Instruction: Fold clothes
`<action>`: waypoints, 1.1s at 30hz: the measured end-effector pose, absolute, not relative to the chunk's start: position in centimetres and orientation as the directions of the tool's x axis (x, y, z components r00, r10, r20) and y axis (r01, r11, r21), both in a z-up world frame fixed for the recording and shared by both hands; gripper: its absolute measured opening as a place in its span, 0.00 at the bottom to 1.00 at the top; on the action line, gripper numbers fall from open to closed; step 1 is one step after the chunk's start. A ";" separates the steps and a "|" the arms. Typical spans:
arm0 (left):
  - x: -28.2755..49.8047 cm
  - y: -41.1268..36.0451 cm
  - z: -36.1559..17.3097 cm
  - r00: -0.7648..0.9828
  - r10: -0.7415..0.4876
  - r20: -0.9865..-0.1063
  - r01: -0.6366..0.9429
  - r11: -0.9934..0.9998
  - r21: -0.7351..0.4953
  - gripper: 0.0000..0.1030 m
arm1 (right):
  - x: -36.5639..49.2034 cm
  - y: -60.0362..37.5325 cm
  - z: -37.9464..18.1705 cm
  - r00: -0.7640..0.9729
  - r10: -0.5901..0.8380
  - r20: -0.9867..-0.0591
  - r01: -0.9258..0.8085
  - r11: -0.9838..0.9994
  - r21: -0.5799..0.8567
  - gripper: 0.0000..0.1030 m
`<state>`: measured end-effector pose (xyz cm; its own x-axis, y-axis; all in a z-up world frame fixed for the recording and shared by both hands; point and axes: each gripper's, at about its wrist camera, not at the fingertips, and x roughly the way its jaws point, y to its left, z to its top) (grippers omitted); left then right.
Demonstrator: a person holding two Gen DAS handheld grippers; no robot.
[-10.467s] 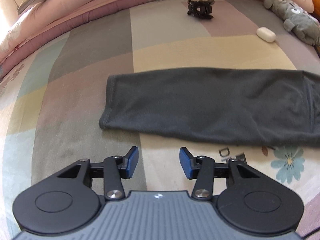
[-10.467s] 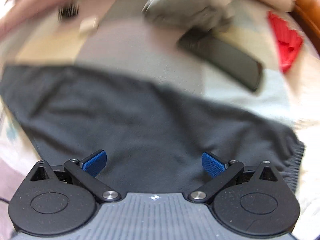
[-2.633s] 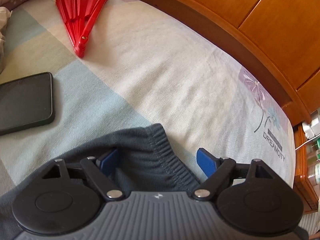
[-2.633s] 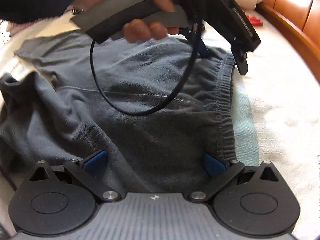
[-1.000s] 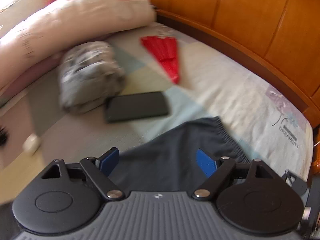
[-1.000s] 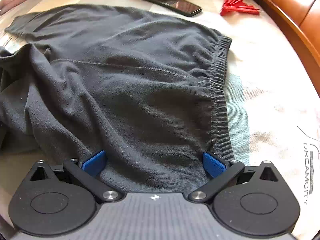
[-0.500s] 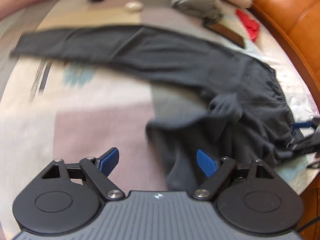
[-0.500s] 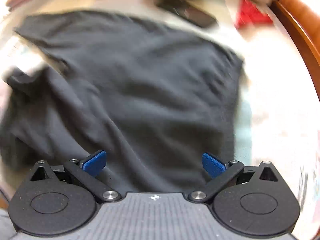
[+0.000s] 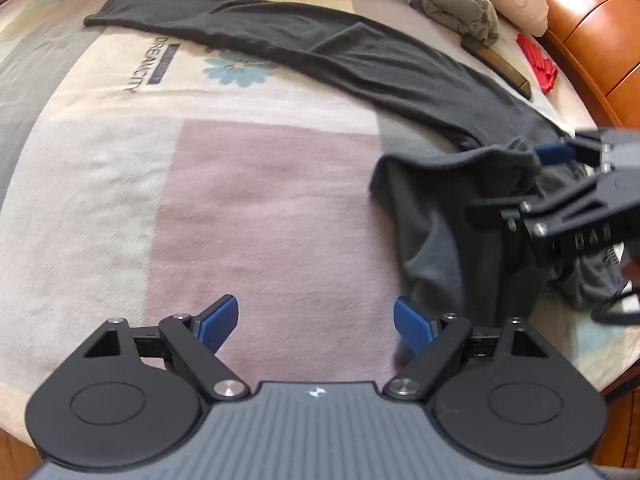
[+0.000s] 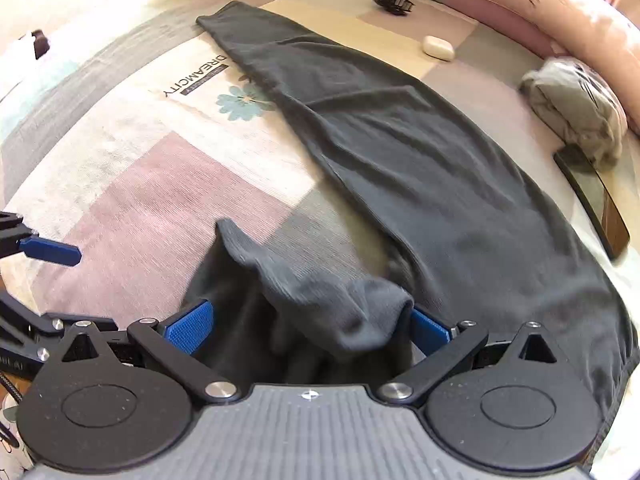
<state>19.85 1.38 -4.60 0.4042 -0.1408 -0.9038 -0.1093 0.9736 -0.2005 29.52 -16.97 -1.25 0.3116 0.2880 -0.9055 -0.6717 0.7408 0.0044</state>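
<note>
Patchwork bed sheet (image 9: 260,184) underneath, spread flat, bare in the near half. Dark grey trousers (image 10: 420,152) laid across sheet: one leg stretched straight toward far corner, other leg bunched in crumpled heap (image 10: 304,292) near front edge, waistband end at right. Compared with a second ago: both views swung off the waistband and onto the crumpled leg; waistband itself flat and released. Meaning for task: waist end apparently settled, loose leg next to be straightened and laid over the straight one. Right gripper (image 10: 310,326) poised over heap, jaws spread wide, cloth lying between blue pads but not pinched. Left gripper (image 9: 316,320) over bare sheet just beside heap's edge, jaws wide apart, nothing between them. Grey bundle of clothing (image 9: 456,4), dark phone (image 9: 504,70) and red fan (image 9: 536,64) near wooden headboard (image 9: 592,20), well apart from trousers. Small white case (image 10: 439,48) and black hair clip (image 10: 394,0) at far side, clear of work area.
</note>
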 end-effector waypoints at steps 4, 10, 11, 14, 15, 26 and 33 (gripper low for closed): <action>20.8 2.3 -4.9 0.433 -0.135 -0.891 -0.125 0.970 -0.208 0.82 | 29.3 -17.3 -1.7 0.283 0.235 -0.930 -0.679 0.734 -0.021 1.00; 23.7 1.6 -6.2 0.444 -0.127 -0.887 -0.083 0.980 -0.182 0.82 | 29.1 -20.8 -1.6 0.238 0.184 -0.954 -0.662 0.749 -0.020 1.00; 24.1 1.3 -6.5 0.442 -0.118 -0.889 -0.069 0.984 -0.165 0.82 | 29.2 -21.4 -1.5 0.238 0.183 -0.954 -0.651 0.759 -0.017 1.00; 25.0 0.4 -6.8 0.431 -0.109 -0.896 -0.005 0.992 -0.124 0.84 | 29.3 -22.9 -1.2 0.251 0.176 -0.952 -0.615 0.788 -0.017 1.00; 25.1 0.0 -6.6 0.421 -0.126 -0.898 0.024 0.991 -0.128 0.84 | 29.4 -23.3 -0.9 0.256 0.181 -0.950 -0.601 0.799 -0.010 1.00; 26.6 -4.1 -3.4 0.316 -0.440 -0.841 0.273 0.891 -0.363 0.82 | 30.3 -27.6 0.3 0.300 0.184 -0.936 -0.471 0.882 0.023 1.00; 29.6 -9.4 -2.5 0.280 -0.580 -0.765 0.351 0.804 -0.481 0.81 | 29.4 -33.9 -0.6 0.281 0.145 -0.949 -0.358 0.933 0.037 1.00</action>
